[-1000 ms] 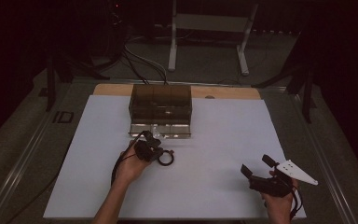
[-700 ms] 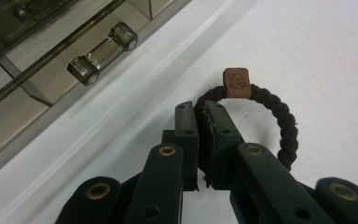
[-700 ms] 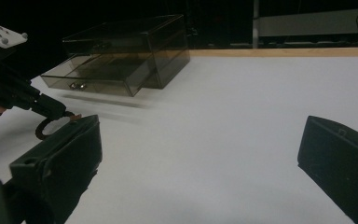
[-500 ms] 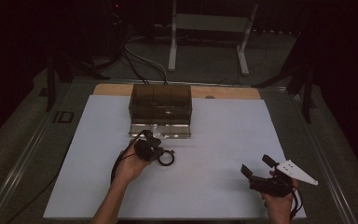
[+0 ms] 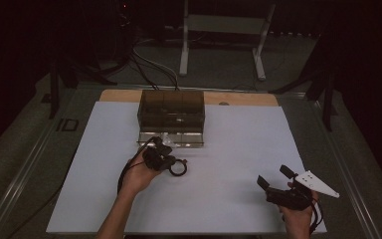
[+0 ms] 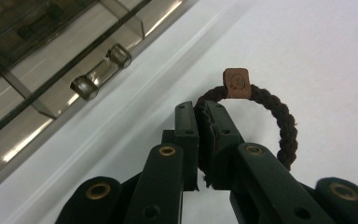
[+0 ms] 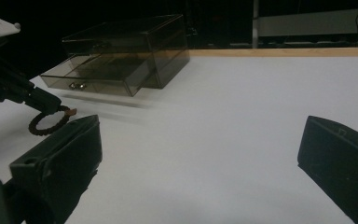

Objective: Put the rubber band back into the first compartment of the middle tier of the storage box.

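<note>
Braided cord ring [image 6: 265, 121], brown square bead: pinched in the left gripper [image 6: 204, 140], just before the smoked drawer box's [image 5: 171, 110] pulled-out drawer [image 5: 179, 138]. Right gripper [image 5: 274, 180]: jaws wide, empty, well apart.

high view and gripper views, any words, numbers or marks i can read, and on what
"ID": grey mark on the dark table surface, left of the white sheet.
Small brown square bead on the dark braided cord ring: a stamped mark, too blurred to read.
Nothing else legible.

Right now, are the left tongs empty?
No: in the left gripper view, the left tongs are shut on a dark braided ring with a small brown square bead.
</note>
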### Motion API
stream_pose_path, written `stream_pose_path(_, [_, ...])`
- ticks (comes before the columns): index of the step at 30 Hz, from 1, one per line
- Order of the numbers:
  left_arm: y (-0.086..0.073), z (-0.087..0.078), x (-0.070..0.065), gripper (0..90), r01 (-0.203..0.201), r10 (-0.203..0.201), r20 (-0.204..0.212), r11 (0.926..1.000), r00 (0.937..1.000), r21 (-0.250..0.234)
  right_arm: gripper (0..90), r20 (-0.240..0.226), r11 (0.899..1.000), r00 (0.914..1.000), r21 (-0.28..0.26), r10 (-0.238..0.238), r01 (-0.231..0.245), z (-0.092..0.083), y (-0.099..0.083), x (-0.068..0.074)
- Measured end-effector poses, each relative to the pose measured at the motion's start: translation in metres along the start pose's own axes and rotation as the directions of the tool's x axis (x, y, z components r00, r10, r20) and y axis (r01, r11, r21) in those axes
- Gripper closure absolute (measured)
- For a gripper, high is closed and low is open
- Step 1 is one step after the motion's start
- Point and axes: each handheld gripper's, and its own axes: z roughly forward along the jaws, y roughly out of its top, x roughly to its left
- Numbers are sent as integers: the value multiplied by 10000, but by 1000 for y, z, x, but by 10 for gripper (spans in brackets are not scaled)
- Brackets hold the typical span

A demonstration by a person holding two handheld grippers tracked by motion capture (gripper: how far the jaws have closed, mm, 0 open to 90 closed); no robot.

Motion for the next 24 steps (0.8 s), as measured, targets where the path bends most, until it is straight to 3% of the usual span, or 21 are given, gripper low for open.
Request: stream_pose_path(24, [11, -14, 1, 867, -262, 262, 79, 9997, 9996, 7, 0, 15, 10000, 10000, 38, -8, 8, 0, 0, 0])
